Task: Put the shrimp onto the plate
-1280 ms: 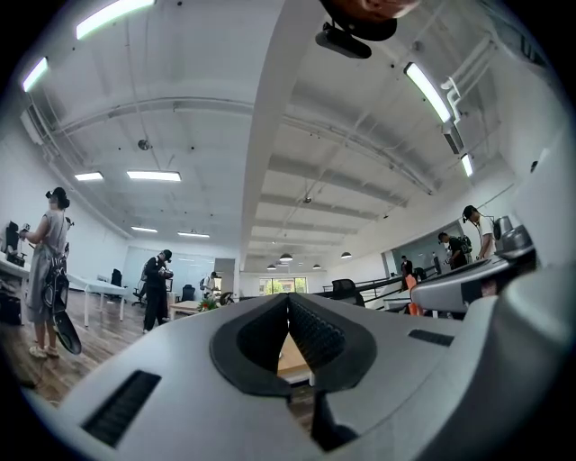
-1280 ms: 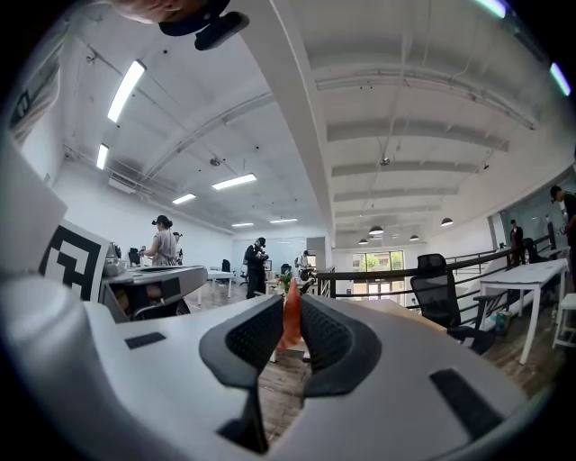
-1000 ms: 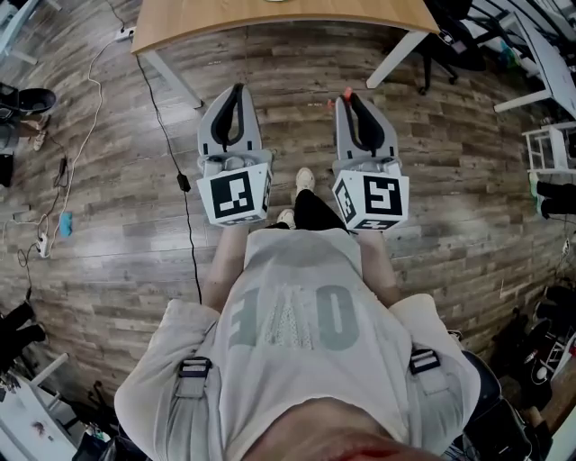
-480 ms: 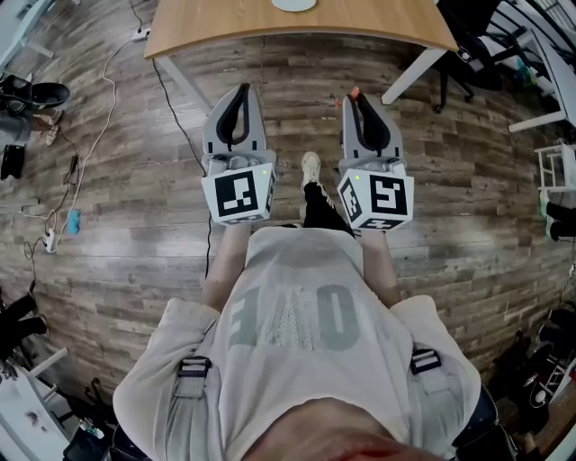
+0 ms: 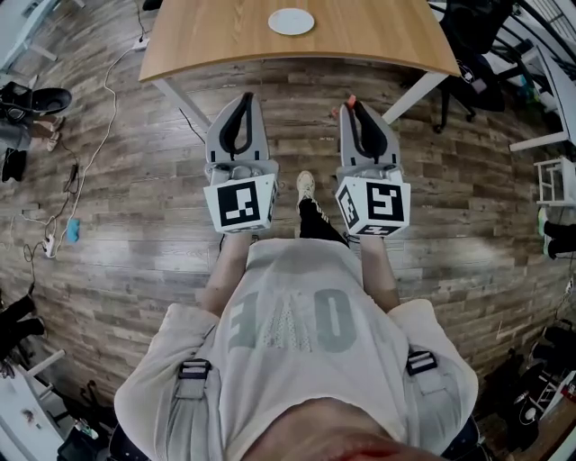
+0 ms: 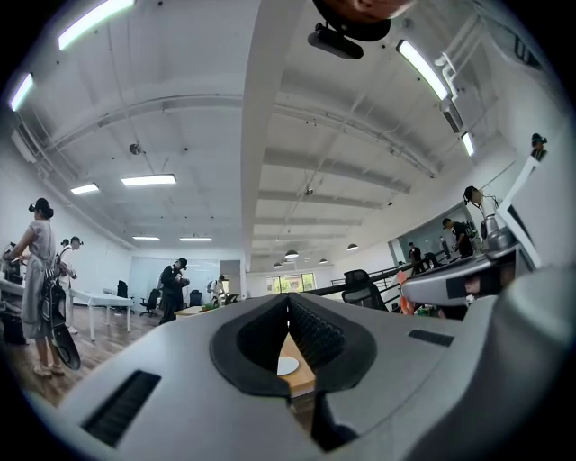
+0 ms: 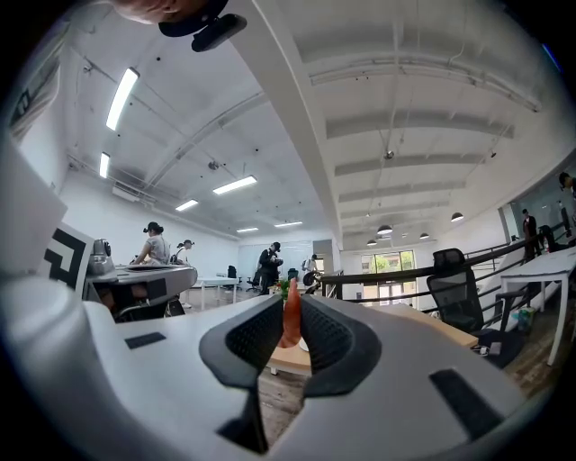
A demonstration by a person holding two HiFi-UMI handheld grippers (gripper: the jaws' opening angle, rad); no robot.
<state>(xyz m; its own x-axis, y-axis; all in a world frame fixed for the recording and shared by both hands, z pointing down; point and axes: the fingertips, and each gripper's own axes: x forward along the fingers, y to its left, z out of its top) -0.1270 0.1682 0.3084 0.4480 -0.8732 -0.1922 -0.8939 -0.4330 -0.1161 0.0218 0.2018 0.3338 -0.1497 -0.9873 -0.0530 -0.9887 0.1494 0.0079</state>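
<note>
**Right gripper view: shrimp clamped; plate lies on the table ahead**

Right gripper (image 7: 289,338): the jaws are clenched on the shrimp (image 7: 290,311), and the ribbed black pads press its two flanks. The shrimp is orange-red, slender and tapering. It stands upright in the grip, and its pointed end projects above the jaw tips. In the head view the same shrimp (image 5: 348,94) shows as a small red-orange tip at the front end of the right gripper (image 5: 354,106).

Left gripper (image 6: 288,311): the jaws meet at the tips and grasp nothing. A narrow gap remains lower down between the pads. Through it the plate (image 6: 286,365) and a wedge of the table (image 6: 301,376) are visible.

Head view: both grippers are held side by side and point toward the table (image 5: 207,36). The left gripper (image 5: 240,97) is level with the right. Neither reaches over the table edge, and both are above the wood-plank floor (image 5: 126,225). The person's shoe (image 5: 306,183) shows on the floor between the two grippers.

Plate (image 5: 292,21): round, white and flat. It lies on the light wooden table top, toward the upper edge of the view and well apart from the shrimp. Its whole face shows plain white.
</note>
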